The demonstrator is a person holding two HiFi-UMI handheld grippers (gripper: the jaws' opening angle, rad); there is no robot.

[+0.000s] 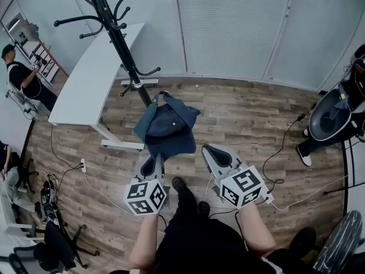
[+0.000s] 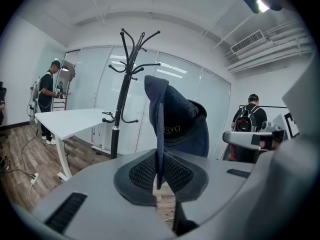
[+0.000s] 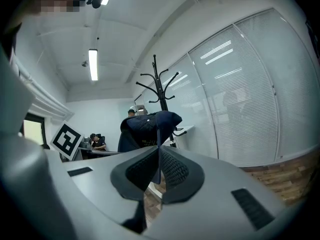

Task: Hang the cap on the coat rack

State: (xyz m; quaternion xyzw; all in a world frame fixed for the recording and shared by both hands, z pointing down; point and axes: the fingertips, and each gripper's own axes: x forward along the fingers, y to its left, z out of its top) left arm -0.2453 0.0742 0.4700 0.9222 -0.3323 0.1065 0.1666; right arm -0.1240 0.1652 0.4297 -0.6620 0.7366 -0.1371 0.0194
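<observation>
Cap (image 1: 168, 127) is hanging near the coat rack (image 1: 116, 36), left gripper (image 1: 153, 160) and right gripper (image 1: 209, 152) each pinching its thin edge. Raising evenly, then seating it over a hook (image 1: 77, 20), is looking soundest.

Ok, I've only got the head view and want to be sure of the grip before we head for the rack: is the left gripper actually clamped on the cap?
Observer: Yes. The left gripper view shows the left gripper shut on the cap by its brim, held edge-on between the pads.
Operator: The coat rack's top runs off my frame. Anything hanging there?
Observer: No. The coat rack shows to its tip there, and all the hooks are bare.
Operator: Which way does the cap face?
Observer: Its hollow inside faces that gripper, with print on the inner band.
</observation>
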